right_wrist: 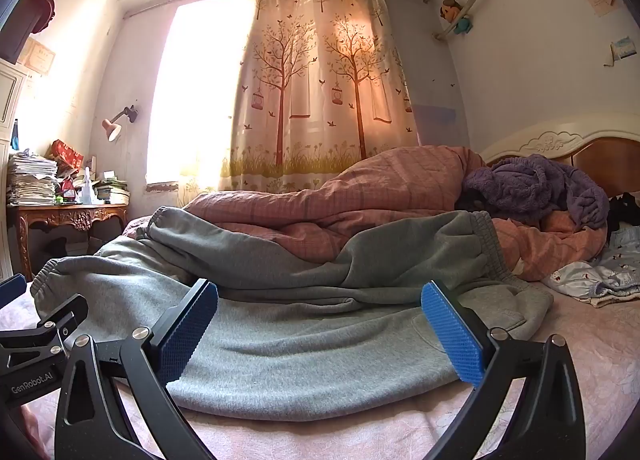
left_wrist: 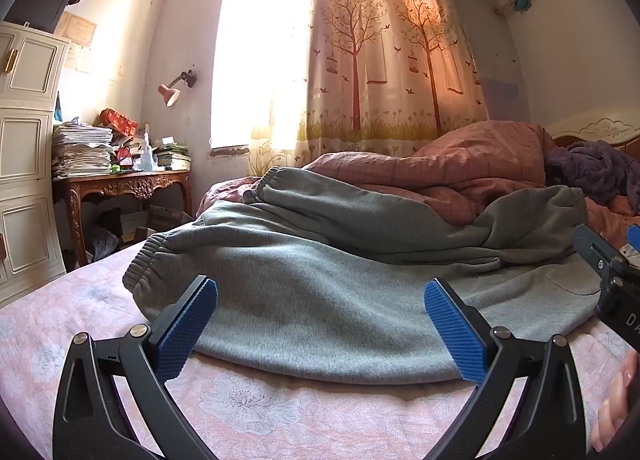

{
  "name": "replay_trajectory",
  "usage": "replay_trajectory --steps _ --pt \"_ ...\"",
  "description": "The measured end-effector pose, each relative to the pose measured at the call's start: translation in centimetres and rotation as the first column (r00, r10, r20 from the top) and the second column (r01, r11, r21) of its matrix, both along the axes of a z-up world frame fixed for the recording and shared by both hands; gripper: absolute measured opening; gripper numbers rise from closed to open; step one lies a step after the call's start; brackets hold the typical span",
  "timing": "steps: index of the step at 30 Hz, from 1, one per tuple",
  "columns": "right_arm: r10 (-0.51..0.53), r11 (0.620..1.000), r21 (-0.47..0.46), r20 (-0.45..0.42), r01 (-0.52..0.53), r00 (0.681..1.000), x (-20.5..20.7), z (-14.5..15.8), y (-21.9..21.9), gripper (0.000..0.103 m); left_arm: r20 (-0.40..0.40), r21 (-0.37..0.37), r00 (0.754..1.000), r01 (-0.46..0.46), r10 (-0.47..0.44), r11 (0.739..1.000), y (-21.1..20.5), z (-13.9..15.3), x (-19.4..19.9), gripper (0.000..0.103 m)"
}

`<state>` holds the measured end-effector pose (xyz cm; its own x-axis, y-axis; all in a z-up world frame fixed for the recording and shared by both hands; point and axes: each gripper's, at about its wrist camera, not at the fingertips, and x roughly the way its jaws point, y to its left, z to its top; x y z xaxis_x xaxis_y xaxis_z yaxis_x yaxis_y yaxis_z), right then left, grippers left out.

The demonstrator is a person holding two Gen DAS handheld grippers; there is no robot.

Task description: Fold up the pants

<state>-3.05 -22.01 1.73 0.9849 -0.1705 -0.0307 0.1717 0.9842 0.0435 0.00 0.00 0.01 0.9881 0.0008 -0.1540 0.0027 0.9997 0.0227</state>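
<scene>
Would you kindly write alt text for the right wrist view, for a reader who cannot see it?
Grey sweatpants lie rumpled across a pink floral bedsheet, just ahead of the open, empty right gripper. Behind them are a heaped pink quilt and a tree-print curtain; the left gripper shows at the left edge.

Grey sweatpants (left_wrist: 320, 300), rumpled, lying on bed

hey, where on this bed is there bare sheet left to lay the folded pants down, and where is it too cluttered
Bare pink sheet runs along the near edge, between the grey pants and both open grippers, left gripper, right gripper. More lies right of the pants. The far side is crowded: pink quilt, purple blanket, light printed cloth.
</scene>
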Motion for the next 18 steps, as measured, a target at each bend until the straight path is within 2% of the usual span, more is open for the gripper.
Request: replay_trajectory --steps 18 --pt "0.0 1.0 -0.001 0.0 0.0 1.0 -0.06 0.02 -0.01 0.103 0.002 0.001 1.0 0.0 0.0 1.0 -0.01 0.0 0.0 0.103"
